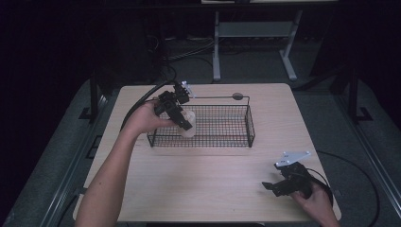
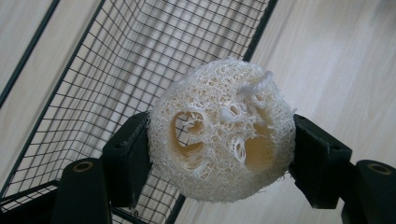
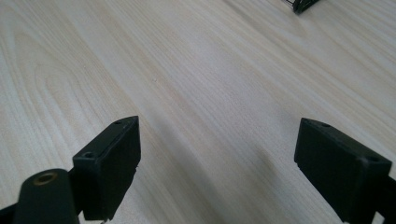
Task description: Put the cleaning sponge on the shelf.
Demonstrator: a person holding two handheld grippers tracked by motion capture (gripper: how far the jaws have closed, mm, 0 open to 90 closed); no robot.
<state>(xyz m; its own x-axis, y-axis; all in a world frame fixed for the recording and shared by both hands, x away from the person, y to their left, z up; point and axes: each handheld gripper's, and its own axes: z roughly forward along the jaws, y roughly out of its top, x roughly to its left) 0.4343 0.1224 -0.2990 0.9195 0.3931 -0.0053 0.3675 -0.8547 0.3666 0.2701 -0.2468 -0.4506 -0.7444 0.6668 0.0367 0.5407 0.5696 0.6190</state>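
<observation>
In the high view, a pale wooden table (image 1: pixel 213 189) stands on a dark floor. A black wire basket (image 1: pixel 222 125) sits on the far half of the table, a little left of centre. The person's left forearm comes in from the bottom left and reaches to the basket's left end. There the left gripper (image 1: pixel 182 122) tilts down over the basket's near left corner, and a pale loofah sponge (image 1: pixel 188 124) sits between its fingers, just inside the rim. A black cable runs from this gripper off the table's far left edge. The right gripper (image 1: pixel 270 187) rests low over the near right corner of the table, well apart from the basket, held by the person's right hand (image 1: pixel 314 201), with a grey three-cornered plate on top.

In the left gripper view, the two black fingers (image 2: pixel 128 158) press on either side of the loofah sponge (image 2: pixel 222 133), grasping it firmly. The sponge is round, cream-coloured and fibrous, with several hollow channels facing the camera. Behind it lie the wire basket's mesh (image 2: pixel 116 70) and the wooden table (image 2: pixel 336 60).

In the right gripper view, the two black fingers (image 3: pixel 112 158) stand wide apart, released, with bare wooden table (image 3: pixel 210 84) between them. A small dark corner of the basket (image 3: pixel 303 4) peeks in at the top edge.
</observation>
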